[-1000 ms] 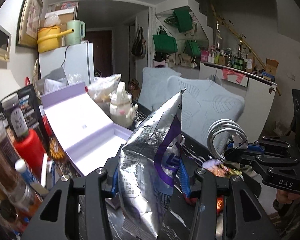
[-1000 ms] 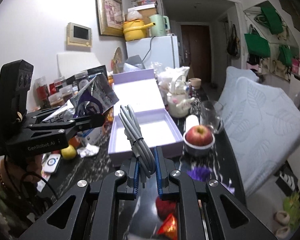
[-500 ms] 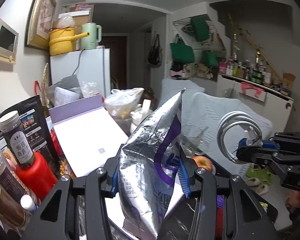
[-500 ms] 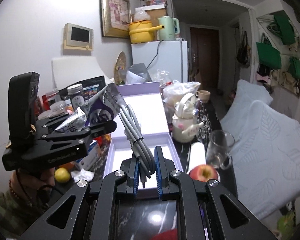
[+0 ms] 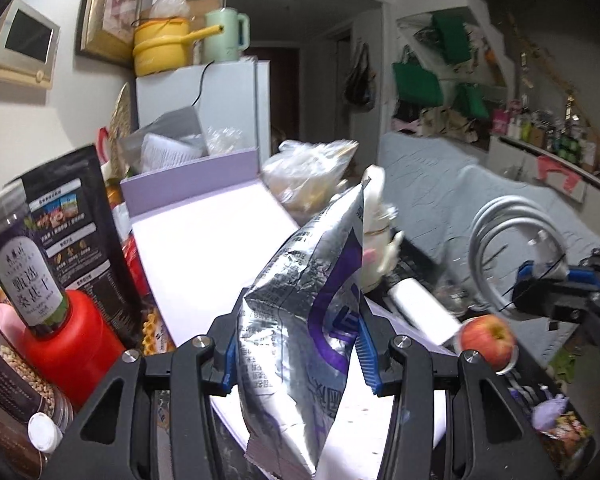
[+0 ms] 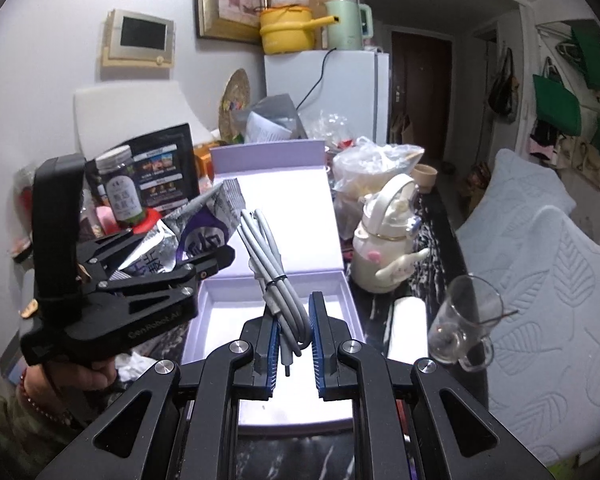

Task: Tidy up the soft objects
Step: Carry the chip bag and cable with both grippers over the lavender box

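Silver and crinkly, one snack bag (image 5: 300, 320) is sitting between the blue pads of the left gripper (image 5: 298, 350), and the pads are pressing on both sides of it, so the gripper is gripping it. The bag is hanging in the air over the open purple box (image 6: 276, 312). One grey cable bundle (image 6: 278, 280), tied with a thin black band, is being pinched by the right gripper (image 6: 294, 334), which is closed tight on it. The cable is also hanging over the box, with its plug end poking down.

I am guessing the box is where the soft things are going. The white inside of the box is looking bare in the parts I can see, so nothing is packed yet. Both things are lifted and close to the box, but neither one is touching the bottom. So the picking up is done, and the putting down and letting go is what is left.

Counting now: one snack bag, one cable bundle, one purple box with its lid standing up behind it. On the dark bench (image 6: 440, 224) there is one red apple (image 5: 487, 340), one clear glass mug (image 6: 466, 322), one white teapot (image 6: 386, 246) and one white roll (image 6: 408, 328). On the left side, one tall black pouch (image 5: 74, 236) is standing by some jars; I cannot count those.
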